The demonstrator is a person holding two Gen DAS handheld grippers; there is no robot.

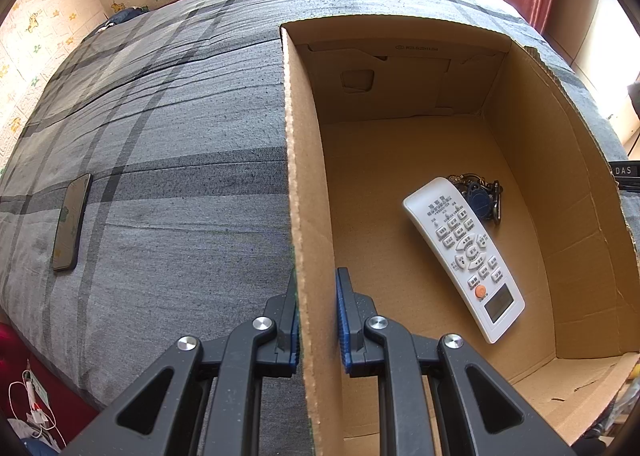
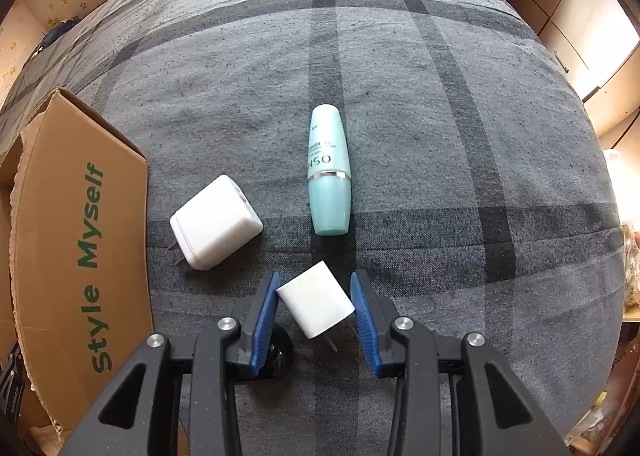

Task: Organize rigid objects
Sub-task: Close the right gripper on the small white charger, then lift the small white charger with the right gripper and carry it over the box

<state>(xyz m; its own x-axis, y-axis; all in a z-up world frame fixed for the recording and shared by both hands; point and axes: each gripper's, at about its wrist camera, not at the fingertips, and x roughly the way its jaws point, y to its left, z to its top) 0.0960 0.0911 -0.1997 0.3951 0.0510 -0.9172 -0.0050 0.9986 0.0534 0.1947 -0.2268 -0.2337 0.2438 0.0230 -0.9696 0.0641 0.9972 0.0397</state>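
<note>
Right wrist view has the right gripper [image 2: 315, 308] lowered over the small white plug adapter [image 2: 316, 305], its blue pads [image 2: 262, 316] standing on either side. The left pad touches one corner, the right pad is just beside the opposite edge, so the jaws are apart and not yet clamped; the adapter lies askew on the grey checked bedspread [image 2: 460, 184], prongs toward the camera. Just beyond lie a larger white charger [image 2: 216, 222] and a pale teal cosmetic bottle [image 2: 328, 172] on its side, with the cardboard box [image 2: 80, 248] at the left.

Left wrist view shows the left gripper [image 1: 318, 320] astride that box's side wall [image 1: 308, 216], apparently pinching it, probably to steady the box for loading. Inside lie a white remote control [image 1: 466, 256] and a bunch of keys [image 1: 482, 192]. A phone [image 1: 71, 222] waits on the bedspread, well apart.
</note>
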